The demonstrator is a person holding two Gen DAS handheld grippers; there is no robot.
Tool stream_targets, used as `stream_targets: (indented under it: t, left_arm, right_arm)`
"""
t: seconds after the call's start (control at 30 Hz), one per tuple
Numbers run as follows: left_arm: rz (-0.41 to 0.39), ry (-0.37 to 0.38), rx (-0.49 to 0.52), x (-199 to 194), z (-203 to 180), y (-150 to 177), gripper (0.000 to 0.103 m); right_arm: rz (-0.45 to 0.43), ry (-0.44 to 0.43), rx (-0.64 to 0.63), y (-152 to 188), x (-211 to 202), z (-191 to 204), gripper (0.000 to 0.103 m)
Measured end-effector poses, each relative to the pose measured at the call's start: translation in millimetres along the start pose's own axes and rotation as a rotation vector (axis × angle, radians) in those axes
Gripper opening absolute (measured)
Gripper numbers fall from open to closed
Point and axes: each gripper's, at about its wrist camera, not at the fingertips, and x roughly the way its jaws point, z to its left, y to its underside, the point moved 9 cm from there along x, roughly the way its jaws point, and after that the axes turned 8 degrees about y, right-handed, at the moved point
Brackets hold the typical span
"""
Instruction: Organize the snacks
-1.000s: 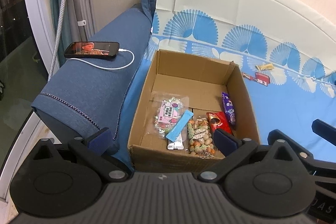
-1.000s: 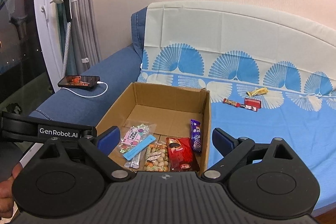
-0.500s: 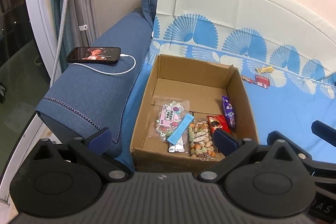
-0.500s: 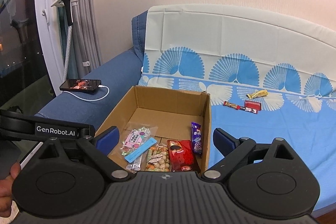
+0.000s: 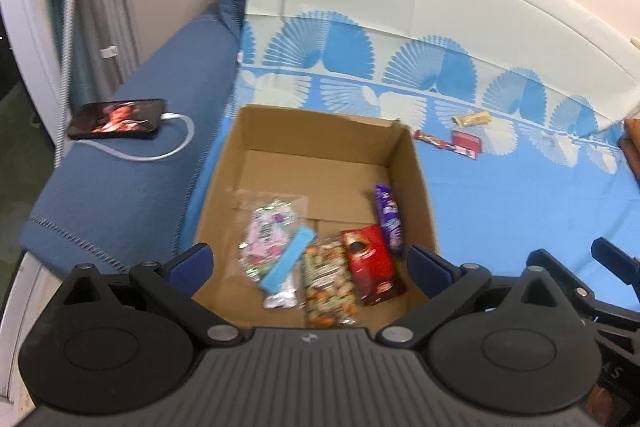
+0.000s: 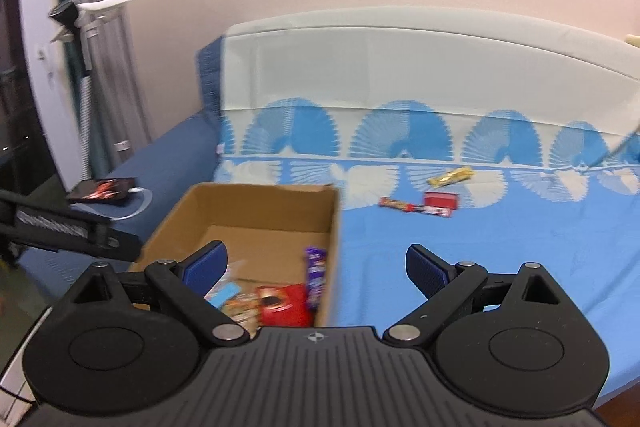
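You have one box (image 5: 416, 163) holding five snacks: one candy bag (image 5: 266, 235), one blue stick (image 5: 292, 259), one nut bag (image 5: 326, 283), one red pack (image 5: 370, 265), one purple bar (image 5: 389, 219). Three snacks lie on the sheet (image 5: 520, 211): yellow bar (image 5: 472, 119), long bar (image 5: 434, 142), red packet (image 5: 467, 142). One phone (image 5: 118, 119).

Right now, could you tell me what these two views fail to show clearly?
- Right wrist view: near snacks in the cardboard box are hidden behind the right gripper.
- Both views: motion blur makes wrapper print unreadable, e.g. the red pack.
- Left wrist view: right gripper cut off at the frame's edge.
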Motion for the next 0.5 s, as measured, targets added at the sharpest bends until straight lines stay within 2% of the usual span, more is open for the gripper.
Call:
stream_targets:
  t: [0.3,0.4,0.5]
  left_arm:
    - [0.056,0.038,0.065,67,-61,-66,0.103]
    - [0.088,0.051,0.066,102,-82,-91,0.103]
    - [0.102,0.057,0.048,138,-100,-117,0.103]
  right_arm:
    - [0.046,0.142,0.067,-18,79,-112,0.097]
    - [0.090,0.165,0.108,-23,124,-147,0.098]
    - [0.146,0.182,0.138,-26,186,-178,0.099]
